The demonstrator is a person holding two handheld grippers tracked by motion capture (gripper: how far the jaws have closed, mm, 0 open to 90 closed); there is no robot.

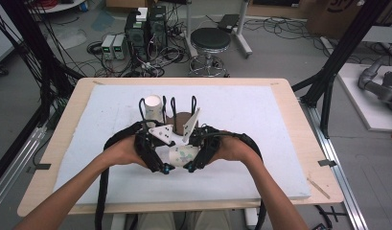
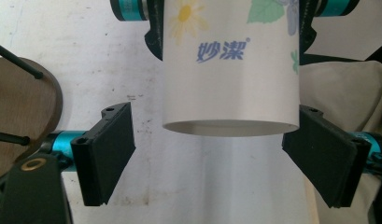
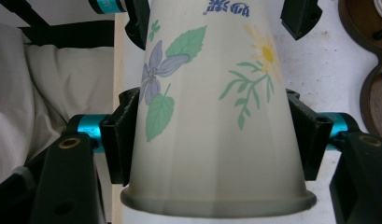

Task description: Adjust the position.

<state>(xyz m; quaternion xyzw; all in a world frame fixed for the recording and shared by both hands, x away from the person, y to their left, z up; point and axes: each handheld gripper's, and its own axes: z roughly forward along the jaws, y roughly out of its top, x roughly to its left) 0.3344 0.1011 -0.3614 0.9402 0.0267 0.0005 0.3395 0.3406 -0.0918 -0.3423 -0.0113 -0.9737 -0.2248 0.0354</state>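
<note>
Right gripper view puts my right gripper (image 3: 216,135) clamped on the paper cup (image 3: 212,121), pads pressed to both sides just above the rolled rim, which faces that camera. In the left gripper view the cup's (image 2: 230,70) narrow base end points between the jaws of my left gripper (image 2: 209,154); those jaws stand spread, the right pad at or just off the base edge, the left one clear of it (a handover half made, I judge). From the high view, both claws meet over the white mat (image 1: 260,143) near the table's front, and another white cup (image 1: 153,108) already stands upright by the wire rack (image 1: 181,111). Left to do, I reckon: shut the left jaws, let go with the right, then set this cup down. Printed on it: blue characters "妙潔", among daisies and green leaves.
</note>
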